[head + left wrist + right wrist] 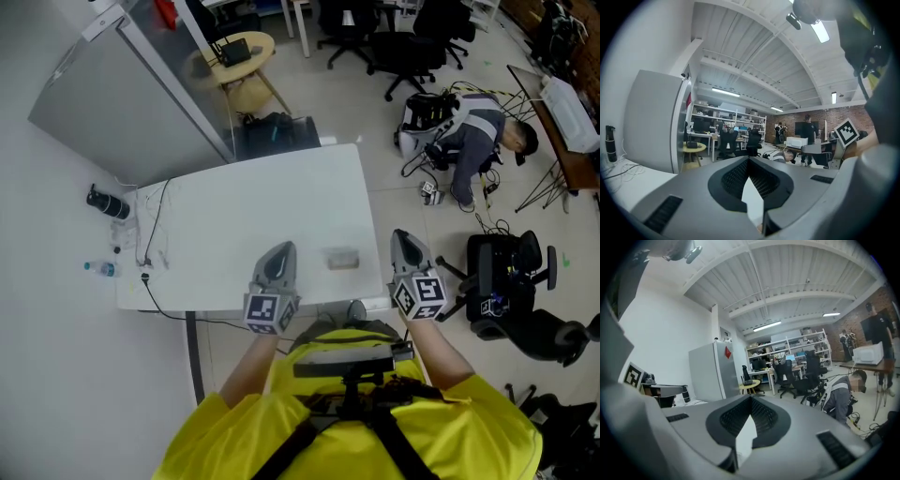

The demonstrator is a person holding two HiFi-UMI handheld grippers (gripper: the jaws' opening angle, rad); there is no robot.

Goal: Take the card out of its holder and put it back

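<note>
— Report, left to right.
— Far left edge of the table (234,197): a dark bottle (107,202), a small clear bottle (97,268) and a loose cable (148,246), all well apart from my grippers. My left gripper (279,253): jaws pressed together, holding nothing.
— The task item?
— The card holder (342,259) lies on the table between my grippers, touching neither. I cannot tell whether the card is inside. My right gripper (405,242): jaws pressed together, empty. Further right, a person (478,141) crouches on the floor.
</note>
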